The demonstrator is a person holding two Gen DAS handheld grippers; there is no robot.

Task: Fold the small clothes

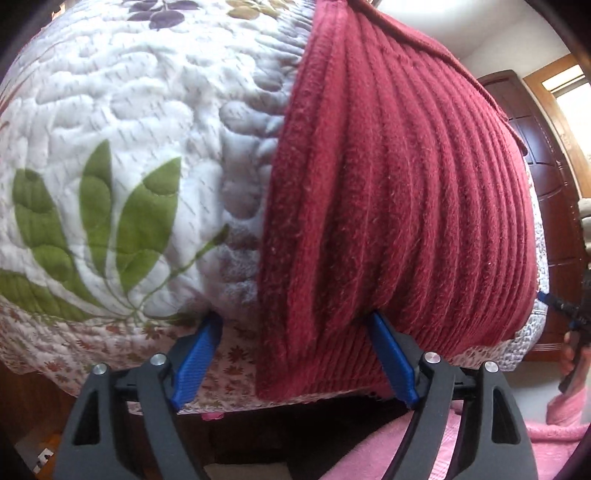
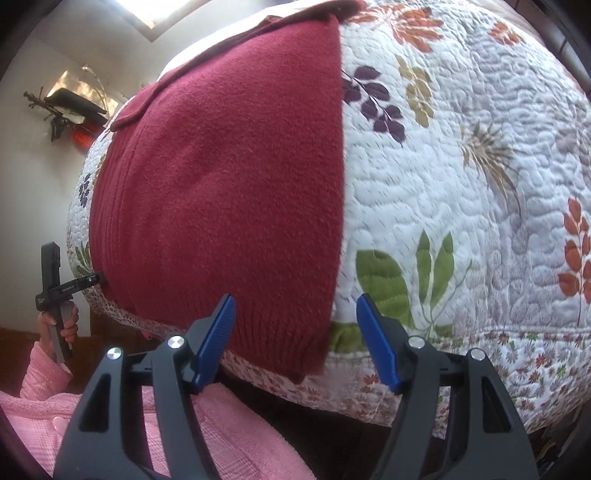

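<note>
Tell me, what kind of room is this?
Probably a bedroom: a flowery quilt covers what looks like a bed, a red sweater lies on it, and a wooden door stands nearby.

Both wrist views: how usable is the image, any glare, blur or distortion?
Left wrist: strong fisheye bulge, blown-out window at right, maroon sweater sharp, quilt slightly soft. Right wrist: same bulge, glare from a ceiling light, sweater and quilt evenly lit, dark lens rim at the corners.
</note>
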